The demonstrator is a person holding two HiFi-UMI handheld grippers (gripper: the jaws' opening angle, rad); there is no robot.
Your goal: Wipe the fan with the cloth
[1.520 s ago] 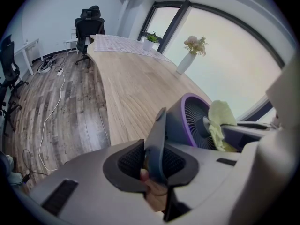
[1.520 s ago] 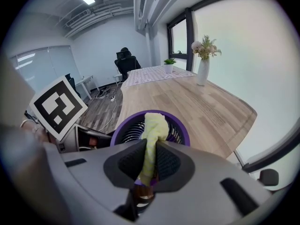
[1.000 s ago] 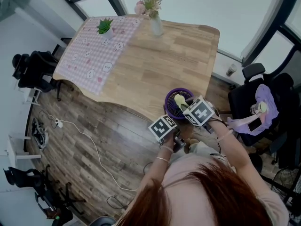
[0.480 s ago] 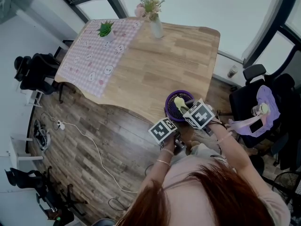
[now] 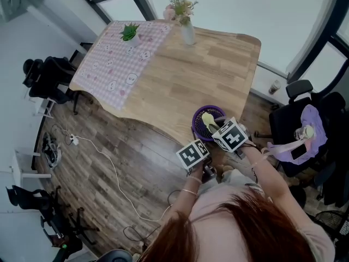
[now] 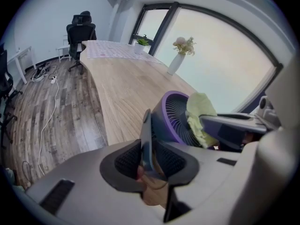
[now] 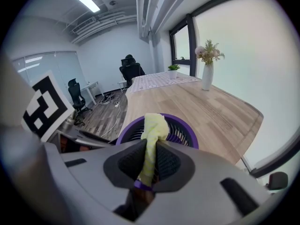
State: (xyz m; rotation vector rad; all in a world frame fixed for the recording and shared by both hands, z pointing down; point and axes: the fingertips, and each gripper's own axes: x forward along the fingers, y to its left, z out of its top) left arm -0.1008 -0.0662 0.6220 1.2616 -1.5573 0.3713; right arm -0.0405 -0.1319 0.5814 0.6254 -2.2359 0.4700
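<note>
Fan (image 5: 203, 125) sits at table (image 5: 180, 75) near edge. Right gripper (image 7: 149, 165) is clamped on cloth (image 7: 153, 125), which lies on the grille. Left gripper (image 6: 151, 161) has its jaws narrow on the fan's thin dark part and has just eased them open slightly. Best bet: firm up the left hold, sweep cloth lightly round the grille.

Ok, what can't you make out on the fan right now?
Base of the fan: head view, hidden under the right gripper.
Centre of the grille: right gripper view, covered by the cloth.
Lower grille: right gripper view, behind that gripper's own body.
Dust on the grille: too small in head view, too dark in both gripper views.
</note>
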